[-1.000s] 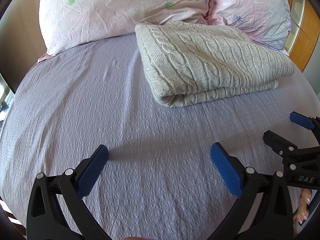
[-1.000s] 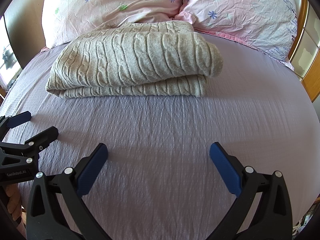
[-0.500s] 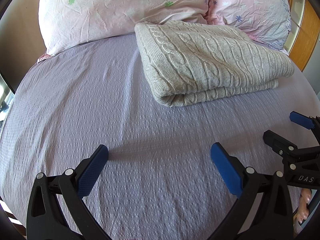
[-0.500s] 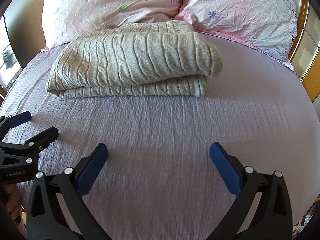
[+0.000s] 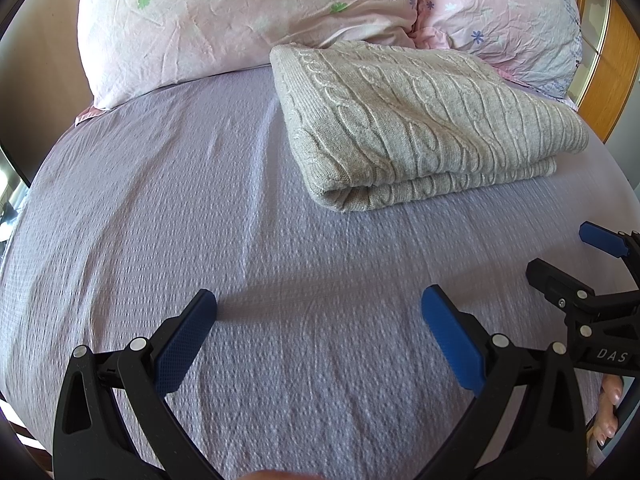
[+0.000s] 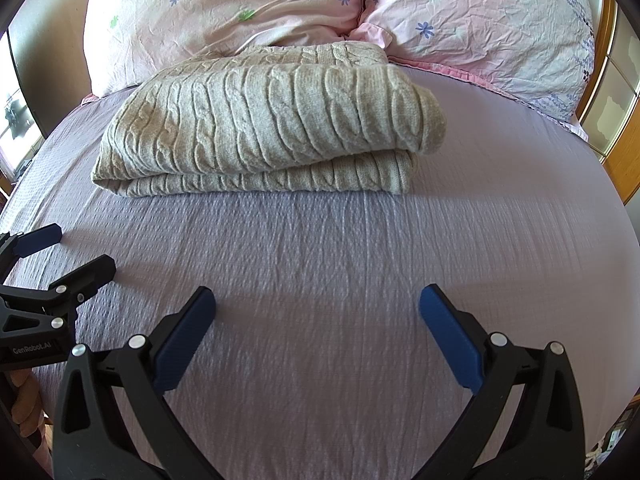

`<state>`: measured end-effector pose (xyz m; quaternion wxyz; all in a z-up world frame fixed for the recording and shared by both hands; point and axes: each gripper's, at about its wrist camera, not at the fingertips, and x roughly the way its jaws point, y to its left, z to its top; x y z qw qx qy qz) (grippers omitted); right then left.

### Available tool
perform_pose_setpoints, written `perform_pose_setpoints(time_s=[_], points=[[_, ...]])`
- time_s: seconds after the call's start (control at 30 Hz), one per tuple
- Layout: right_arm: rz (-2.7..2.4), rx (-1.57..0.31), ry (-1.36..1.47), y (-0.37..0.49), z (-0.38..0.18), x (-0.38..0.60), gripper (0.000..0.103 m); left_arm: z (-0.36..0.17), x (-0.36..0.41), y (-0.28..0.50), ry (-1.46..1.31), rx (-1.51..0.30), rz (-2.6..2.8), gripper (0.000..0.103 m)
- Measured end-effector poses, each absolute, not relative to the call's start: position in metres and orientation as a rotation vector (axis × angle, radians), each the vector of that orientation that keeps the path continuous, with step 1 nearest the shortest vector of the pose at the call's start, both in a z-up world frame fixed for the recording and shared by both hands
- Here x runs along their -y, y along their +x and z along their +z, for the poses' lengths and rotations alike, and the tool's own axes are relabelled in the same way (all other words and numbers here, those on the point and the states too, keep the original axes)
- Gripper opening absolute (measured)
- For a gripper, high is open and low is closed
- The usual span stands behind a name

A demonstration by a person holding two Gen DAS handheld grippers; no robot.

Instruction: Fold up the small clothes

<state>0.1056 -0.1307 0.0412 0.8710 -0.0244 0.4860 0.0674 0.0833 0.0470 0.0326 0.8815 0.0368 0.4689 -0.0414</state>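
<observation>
A grey cable-knit garment [image 5: 420,120] lies folded in a flat stack on the lilac bedsheet [image 5: 200,200], near the pillows. It also shows in the right wrist view [image 6: 272,128]. My left gripper [image 5: 318,320] is open and empty, low over the sheet, well in front of the garment. My right gripper [image 6: 316,320] is open and empty too, in front of the garment. Each gripper appears at the edge of the other's view: the right gripper [image 5: 560,256] to the right, the left gripper [image 6: 84,250] to the left.
Two pink flowered pillows [image 6: 248,4] [image 6: 500,28] lean at the head of the bed behind the garment. A wooden frame with glass panels [image 6: 616,92] stands at the right. The bed's edge curves off at the left [image 5: 24,208].
Both grippers have shifted very slightly; the garment sits marginally lower in both views. Nothing was taken hold of or let go.
</observation>
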Motion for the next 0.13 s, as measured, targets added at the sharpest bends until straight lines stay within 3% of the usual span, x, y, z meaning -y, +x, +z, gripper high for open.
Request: perform_pose_setpoints(time_s=[0.13], points=[[0.141,-1.016,-0.051,0.1054,0.0412,0.1309,0.101,0.0327,-0.0471,0.0832,0.077,-0.977,-0.086,0.102]])
